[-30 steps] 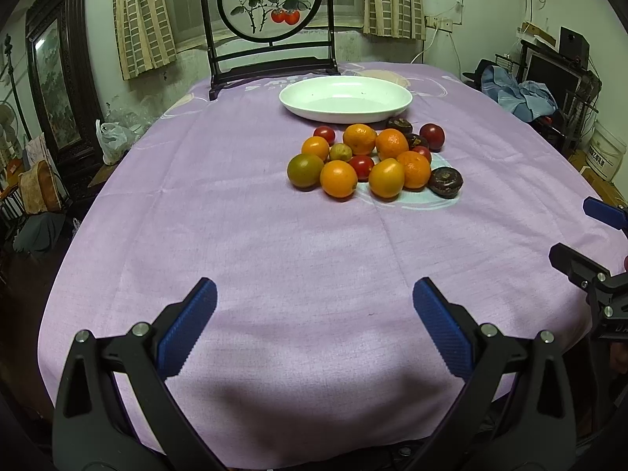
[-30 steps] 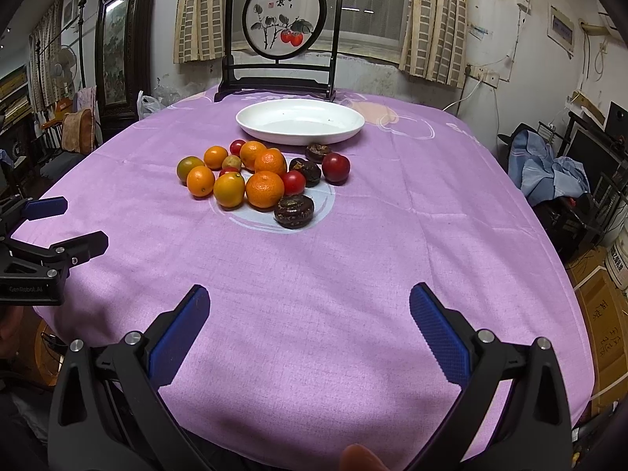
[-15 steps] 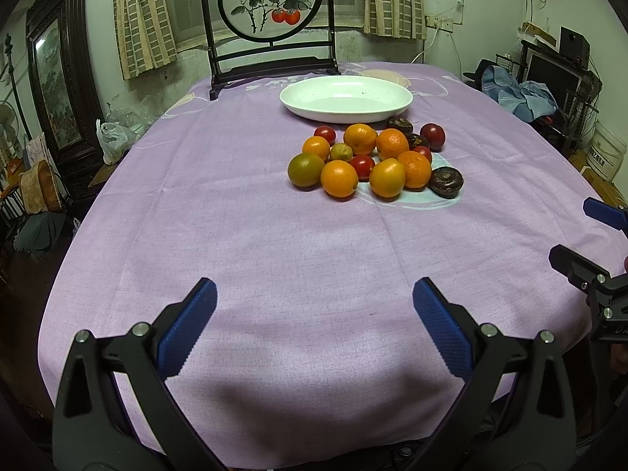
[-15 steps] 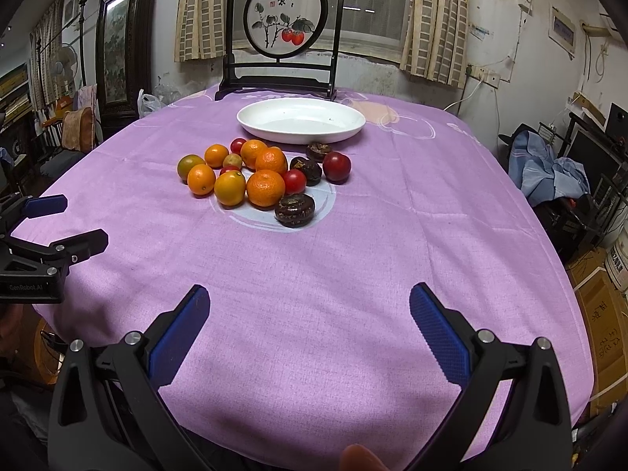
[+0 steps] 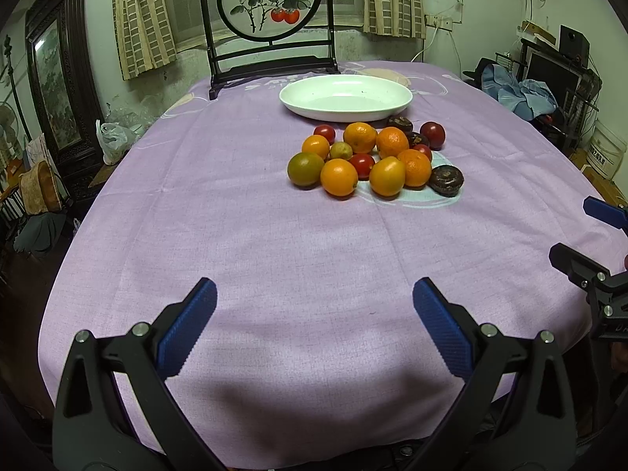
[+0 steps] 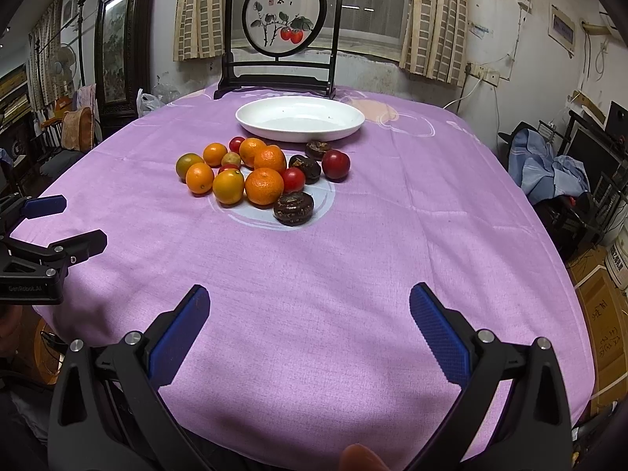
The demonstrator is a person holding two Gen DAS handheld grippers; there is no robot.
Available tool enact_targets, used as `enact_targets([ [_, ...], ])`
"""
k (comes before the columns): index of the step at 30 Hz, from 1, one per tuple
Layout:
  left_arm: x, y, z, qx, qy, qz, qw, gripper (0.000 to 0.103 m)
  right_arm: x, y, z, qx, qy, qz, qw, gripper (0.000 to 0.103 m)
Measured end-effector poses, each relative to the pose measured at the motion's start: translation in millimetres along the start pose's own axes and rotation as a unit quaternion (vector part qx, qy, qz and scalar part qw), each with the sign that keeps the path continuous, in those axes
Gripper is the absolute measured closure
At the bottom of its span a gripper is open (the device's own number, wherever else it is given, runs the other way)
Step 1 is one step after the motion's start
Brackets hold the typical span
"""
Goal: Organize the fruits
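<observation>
Both hand-held grippers [image 5: 314, 314] [image 6: 308, 320] gape, fruits [image 5: 369, 157] well ahead.

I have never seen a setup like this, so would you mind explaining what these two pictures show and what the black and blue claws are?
There is no robot: a person holds a two-finger gripper in each hand, and each carries a camera looking along its fingers. One picture is from the left gripper, the other from the right gripper. Both are open and hold nothing. On the purple tablecloth lies a cluster of fruit: oranges, small red fruits and dark wrinkled ones. Behind them sits an empty white dish.
</observation>
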State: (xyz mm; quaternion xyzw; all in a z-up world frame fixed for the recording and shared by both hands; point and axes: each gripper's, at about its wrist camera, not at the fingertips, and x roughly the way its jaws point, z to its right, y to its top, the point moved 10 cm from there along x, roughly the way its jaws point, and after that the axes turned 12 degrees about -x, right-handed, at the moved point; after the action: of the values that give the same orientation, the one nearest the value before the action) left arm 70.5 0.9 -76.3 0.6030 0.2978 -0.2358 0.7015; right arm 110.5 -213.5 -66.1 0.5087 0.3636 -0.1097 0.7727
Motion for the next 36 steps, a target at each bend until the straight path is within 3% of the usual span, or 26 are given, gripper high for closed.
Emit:
enact_targets([
  [19, 14, -6, -6, -0.001, 0.003, -0.016, 0.9999, 0.002, 5, 3, -9, -0.001, 0.026, 0.012, 1.0, 0.001],
  [27, 21, -8, -4, -0.003, -0.012, -0.025, 0.9996, 0.002, 16, 0, -14, 0.019, 0.068, 0.012, 0.997, 0.001],
  [30, 26, -6, -10, -0.005, -0.001, -0.016, 0.9999, 0.002, 18, 0, -16, 0.018, 0.071, 0.022, 0.997, 0.001],
  [36, 45, -5, -22, -0.027, -0.006, -0.039, 0.9988, 0.002, 30, 15, -14, 0.001, 0.07, 0.034, 0.997, 0.003],
])
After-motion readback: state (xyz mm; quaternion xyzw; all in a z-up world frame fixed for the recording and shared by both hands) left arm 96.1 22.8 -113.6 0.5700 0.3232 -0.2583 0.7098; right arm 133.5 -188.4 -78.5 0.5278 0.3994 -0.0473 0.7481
